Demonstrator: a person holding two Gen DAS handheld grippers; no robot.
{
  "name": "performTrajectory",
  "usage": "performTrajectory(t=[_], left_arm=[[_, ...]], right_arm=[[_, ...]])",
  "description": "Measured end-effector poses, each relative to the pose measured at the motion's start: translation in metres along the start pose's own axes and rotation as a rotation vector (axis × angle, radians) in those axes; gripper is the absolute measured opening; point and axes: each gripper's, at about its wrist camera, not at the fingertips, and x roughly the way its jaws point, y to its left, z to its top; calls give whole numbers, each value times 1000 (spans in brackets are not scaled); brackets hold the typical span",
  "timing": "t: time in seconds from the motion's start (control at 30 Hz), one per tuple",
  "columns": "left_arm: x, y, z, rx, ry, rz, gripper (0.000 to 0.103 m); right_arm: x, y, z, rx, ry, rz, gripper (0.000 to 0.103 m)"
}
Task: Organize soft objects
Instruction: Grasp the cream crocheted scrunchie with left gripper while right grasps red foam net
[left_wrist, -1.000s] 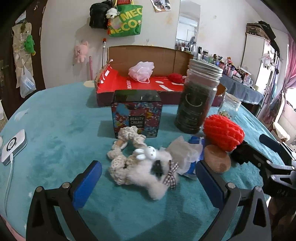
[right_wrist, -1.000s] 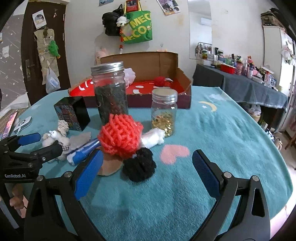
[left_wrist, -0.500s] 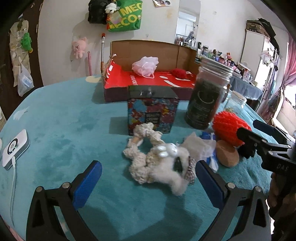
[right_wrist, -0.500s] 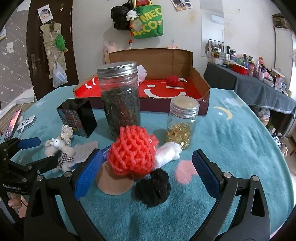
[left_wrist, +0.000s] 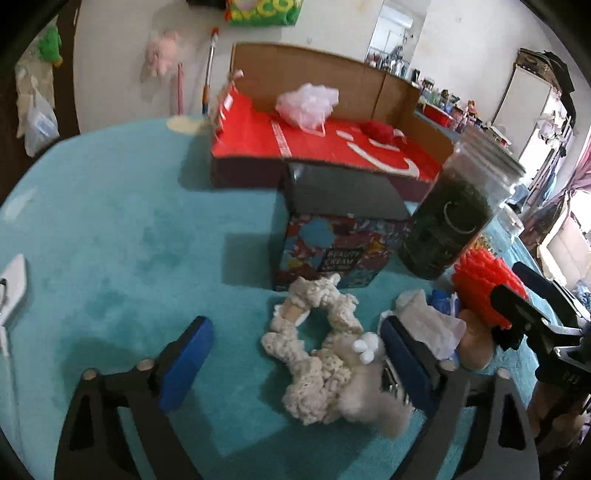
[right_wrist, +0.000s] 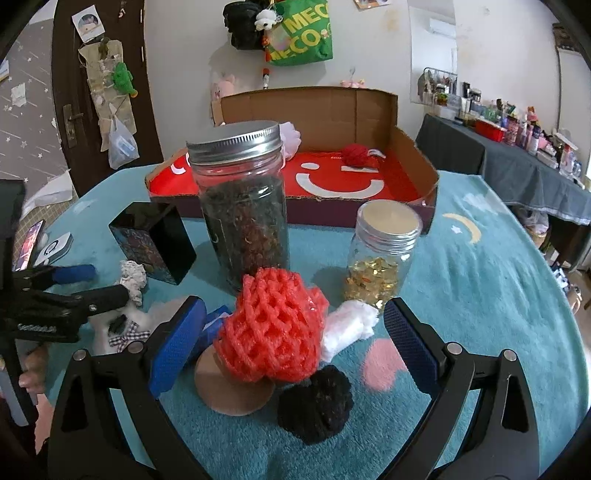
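Note:
A cream knitted scrunchie with a small white bunny (left_wrist: 325, 354) lies on the teal cloth between the open jaws of my left gripper (left_wrist: 295, 354). My right gripper (right_wrist: 291, 339) is open around a red net foam ball (right_wrist: 273, 325). A black knitted ball (right_wrist: 316, 404), a white fluffy piece (right_wrist: 349, 326) and a brown pad (right_wrist: 229, 384) lie beside the red ball. A cardboard box with a red floor (right_wrist: 332, 177) stands at the back and holds a pink mesh puff (left_wrist: 306, 103) and a red yarn ball (right_wrist: 356, 155).
A tall jar of dark stuff (right_wrist: 243, 206) and a small jar of gold bits (right_wrist: 380, 254) stand behind the red ball. A patterned beauty-cream box (left_wrist: 340, 229) stands behind the scrunchie. A white device (left_wrist: 13, 284) lies at the table's left edge.
My left gripper has moved forward and down, so the scrunchie and bunny now sit between its jaws. My right gripper has moved forward around the red net ball.

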Motion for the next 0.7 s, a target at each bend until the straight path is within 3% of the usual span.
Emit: performTrajectory(t=[0.07, 0.13, 0.17, 0.2, 0.3, 0.7], left_arm=[[1, -4, -1, 22, -11, 8, 85], [0, -7, -2, 41, -15, -15, 73], [-1, -9, -3, 49, -16, -32, 60], [-3, -10, -3, 54, -13, -50, 48], [-10, -14, -5, 63, -17, -63, 36], [-46, -39, 5, 139, -124, -38, 32]], right_arm=[[6, -2, -1, 11, 28, 28, 90], [11, -3, -2, 11, 63, 65, 61], [14, -2, -4, 8, 80, 78, 51], [14, -2, -4, 7, 83, 87, 49], [3, -1, -6, -8, 44, 113, 45], [-24, -6, -7, -13, -37, 119, 45]])
